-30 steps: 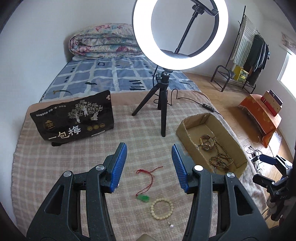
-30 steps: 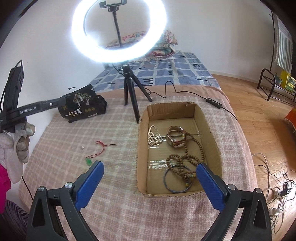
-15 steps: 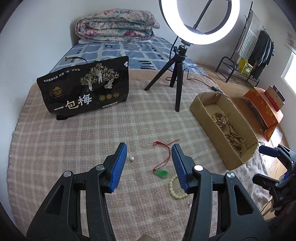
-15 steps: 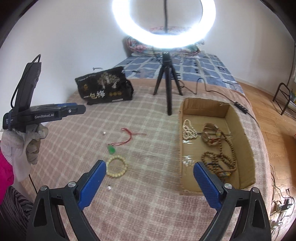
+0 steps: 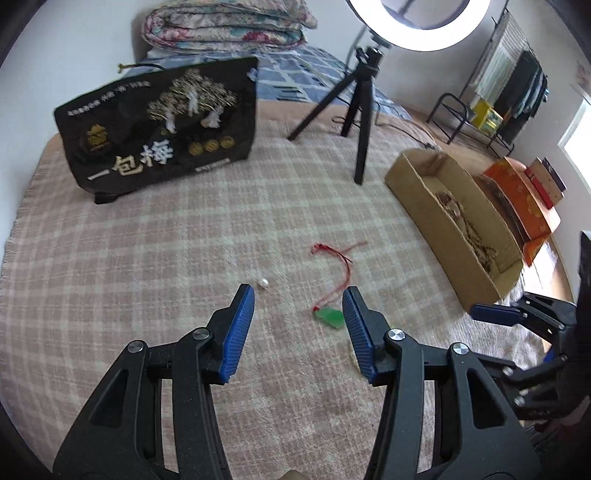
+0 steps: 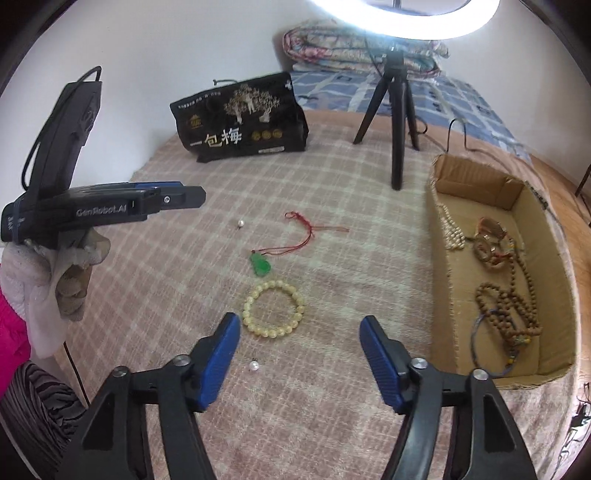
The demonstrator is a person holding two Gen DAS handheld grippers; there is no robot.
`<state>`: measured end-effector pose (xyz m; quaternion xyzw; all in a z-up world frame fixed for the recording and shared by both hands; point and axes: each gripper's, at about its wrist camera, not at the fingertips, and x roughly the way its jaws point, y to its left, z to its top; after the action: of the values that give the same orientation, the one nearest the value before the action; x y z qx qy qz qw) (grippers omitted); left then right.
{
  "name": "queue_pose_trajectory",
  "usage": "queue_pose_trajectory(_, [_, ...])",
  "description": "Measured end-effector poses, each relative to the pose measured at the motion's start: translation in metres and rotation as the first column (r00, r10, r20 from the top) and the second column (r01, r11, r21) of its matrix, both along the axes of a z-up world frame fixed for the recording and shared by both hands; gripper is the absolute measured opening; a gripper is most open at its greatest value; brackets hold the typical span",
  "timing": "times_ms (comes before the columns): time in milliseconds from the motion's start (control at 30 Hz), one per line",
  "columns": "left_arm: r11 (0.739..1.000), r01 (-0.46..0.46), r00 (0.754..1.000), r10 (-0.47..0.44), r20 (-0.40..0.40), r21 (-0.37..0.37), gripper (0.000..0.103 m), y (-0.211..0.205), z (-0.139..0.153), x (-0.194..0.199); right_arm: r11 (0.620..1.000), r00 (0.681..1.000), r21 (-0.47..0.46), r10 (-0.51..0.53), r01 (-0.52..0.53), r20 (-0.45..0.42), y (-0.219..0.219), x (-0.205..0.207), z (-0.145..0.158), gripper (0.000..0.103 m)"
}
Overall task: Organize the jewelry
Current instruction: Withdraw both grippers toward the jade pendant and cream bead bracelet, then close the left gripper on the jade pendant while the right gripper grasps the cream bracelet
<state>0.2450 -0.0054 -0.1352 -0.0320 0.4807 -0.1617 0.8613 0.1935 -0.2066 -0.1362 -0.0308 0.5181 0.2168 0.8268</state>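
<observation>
Bed blanket (image 6: 332,177): yellow bead bracelet (image 6: 274,309) near; green pendant (image 6: 260,265) beyond. Cardboard box (image 6: 443,295) right. Right tool (image 6: 300,356) part-open, just been closing, empty. Left tool (image 5: 298,334) part-open, empty.

A home bedroom: a bed (image 5: 280,74) with a blue patchwork sheet and a folded floral quilt (image 5: 225,22) by the wall, a clothes rack (image 5: 517,81) of hanging garments (beside a window), wooden floor (image 6: 554,162), and a checked blanket (image 6: 332,369).

Black bag (image 6: 242,120): "一包梅". Left gripper (image 6: 159,197) body: "GenRobot.AI".
</observation>
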Motion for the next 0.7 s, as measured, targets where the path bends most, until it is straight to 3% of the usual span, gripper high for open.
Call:
queue_pose_trajectory(67, [0.999,0.031,0.999,-0.031,-0.007,0.019,0.042,-0.008,-0.005,-0.002,1.0,0.999,0.016,-0.004,0.004,-0.038,0.001,0.005,-0.011,0.052])
queue_pose_trajectory(167, [0.996,0.074,0.997,-0.074,-0.016,0.042,0.042,-0.019,-0.013,-0.004,1.0,0.997,0.024,-0.006,0.008,-0.079,0.005,0.011,-0.027,0.043])
queue_pose_trajectory(700, [0.985,0.154,0.987,-0.149,-0.057,0.083,0.042,-0.042,-0.043,0.0,0.999,0.993,-0.016,-0.029,0.028,-0.117,0.019,0.028,-0.067,0.027])
